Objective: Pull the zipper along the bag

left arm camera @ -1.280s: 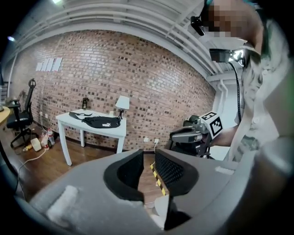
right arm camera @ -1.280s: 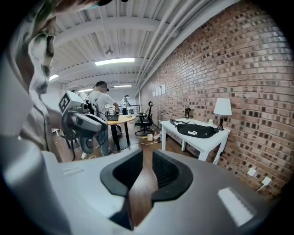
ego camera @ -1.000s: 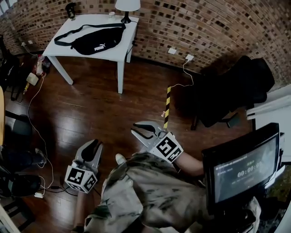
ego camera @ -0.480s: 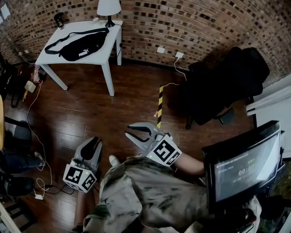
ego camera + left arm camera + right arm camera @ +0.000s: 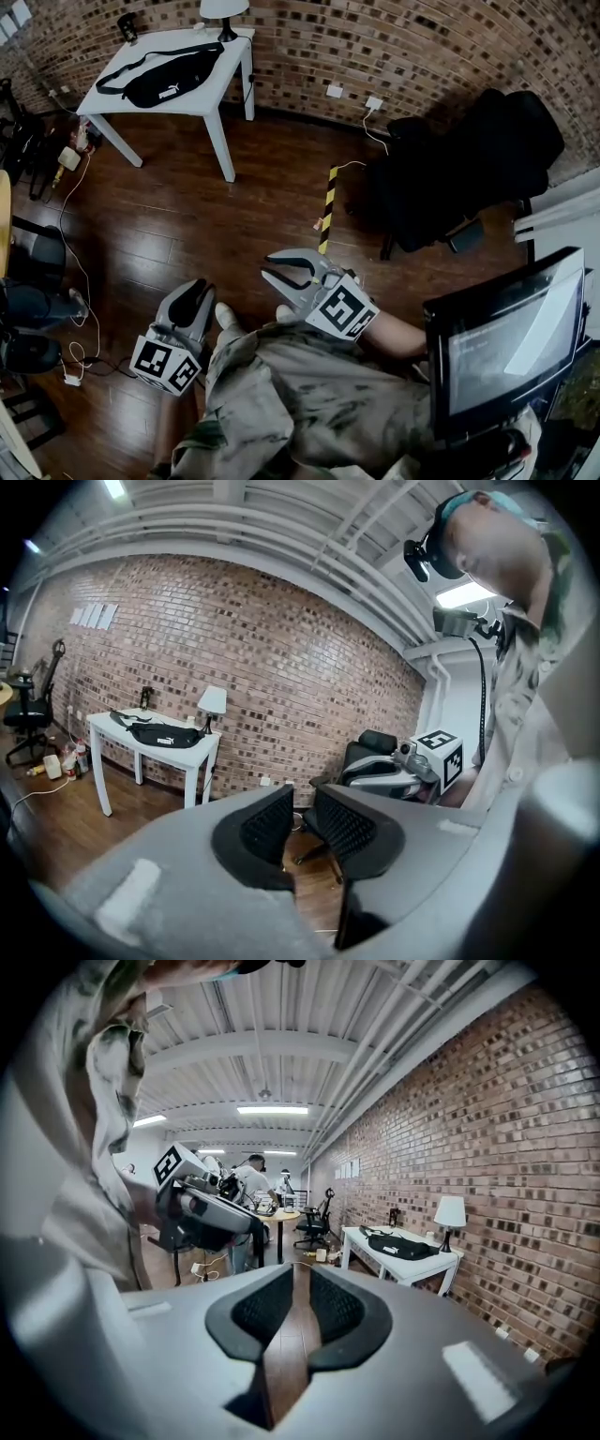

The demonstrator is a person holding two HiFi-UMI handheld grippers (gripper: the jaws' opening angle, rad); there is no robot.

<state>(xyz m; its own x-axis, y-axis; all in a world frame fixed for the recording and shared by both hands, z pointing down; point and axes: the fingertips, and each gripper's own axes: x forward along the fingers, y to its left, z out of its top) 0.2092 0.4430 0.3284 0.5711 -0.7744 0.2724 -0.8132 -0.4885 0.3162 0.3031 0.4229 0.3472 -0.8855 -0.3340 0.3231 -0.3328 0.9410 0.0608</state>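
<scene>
The black waist bag lies on a white table far off by the brick wall; it also shows as the bag and the bag in the gripper views. Both grippers hang close to the person's body, well away from the table. My left gripper points at the floor, its jaws a narrow gap apart with nothing between them. My right gripper stands open and empty, and it appears in the left gripper view as the right gripper.
A lamp stands at the table's back edge. A black office chair sits at right, a monitor at lower right. Yellow-black tape marks the wooden floor; cables trail at left. People work at distant desks.
The head view has swung a little, so the table and bag sit further left in frame. Both grippers stay in front of the body, jaws unchanged.
</scene>
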